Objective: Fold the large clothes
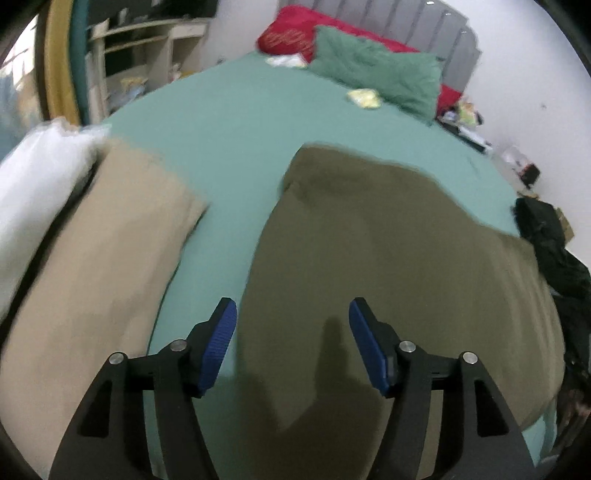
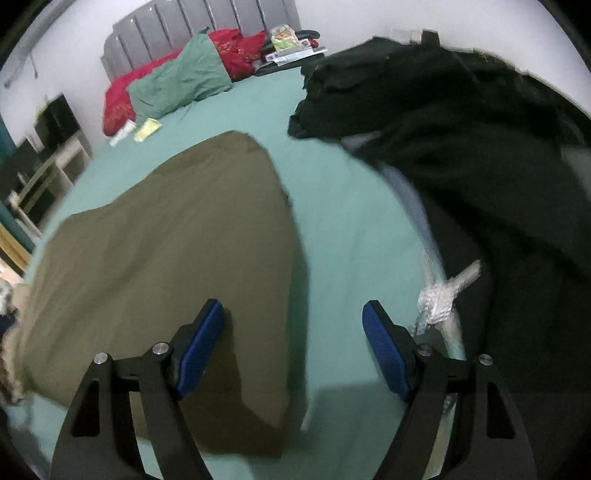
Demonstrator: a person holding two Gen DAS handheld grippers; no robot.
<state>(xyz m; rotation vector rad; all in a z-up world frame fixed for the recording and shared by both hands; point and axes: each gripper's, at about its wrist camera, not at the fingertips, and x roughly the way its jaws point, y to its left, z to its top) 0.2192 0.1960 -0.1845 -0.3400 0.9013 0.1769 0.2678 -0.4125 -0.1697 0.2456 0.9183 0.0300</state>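
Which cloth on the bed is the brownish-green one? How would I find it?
Start at the big bed with the teal sheet. The olive cloth lies spread flat in the middle of it. The tan cloth on one side is paler, and the black heap on the other is crumpled, not flat.

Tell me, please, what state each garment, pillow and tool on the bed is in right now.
Olive garment: lying flat on the bed sheet, not held.
Tan garment: flat, at the sheet's left side.
Black clothes: heaped, unfolded.
Green pillow: rumpled, leaning on the red pillow.
Left tool: open, empty, over the olive garment.
Right tool: open, empty, above the garment's edge.
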